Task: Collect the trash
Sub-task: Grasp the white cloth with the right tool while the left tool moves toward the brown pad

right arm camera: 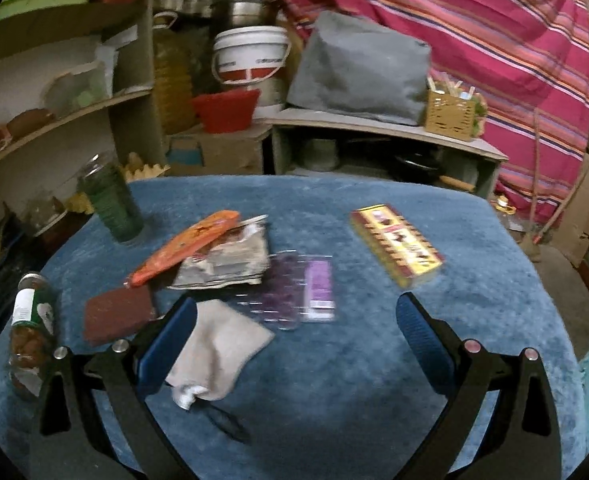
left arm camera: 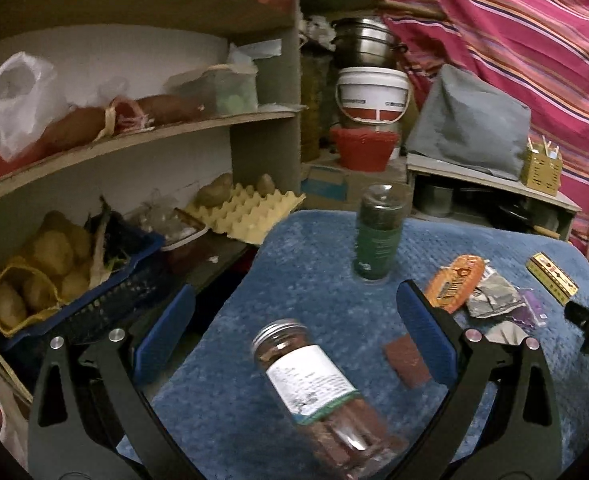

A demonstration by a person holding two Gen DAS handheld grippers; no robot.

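Spice jar [left arm camera: 318, 396] is lying on its side between the spread fingers of our left hand-held gripper [left arm camera: 294, 336], untouched; likely a keeper, not trash. We're hovering our right hand-held gripper [right arm camera: 294, 344] released too, its left finger just over the beige cloth [right arm camera: 218, 352]. Trash is sitting clustered mid-surface [right arm camera: 374, 380] for easy picking: orange wrapper [right arm camera: 182, 244], crumpled paper [right arm camera: 226, 260], purple packet [right arm camera: 298, 288], all just ahead of us. Yellow box [right arm camera: 396, 244] is lying apart, right.

No text readable in either view. Print on the jar label [left arm camera: 312, 380], orange packet [right arm camera: 184, 246], yellow box [right arm camera: 396, 244] and white bucket [left arm camera: 372, 98] is too blurred.
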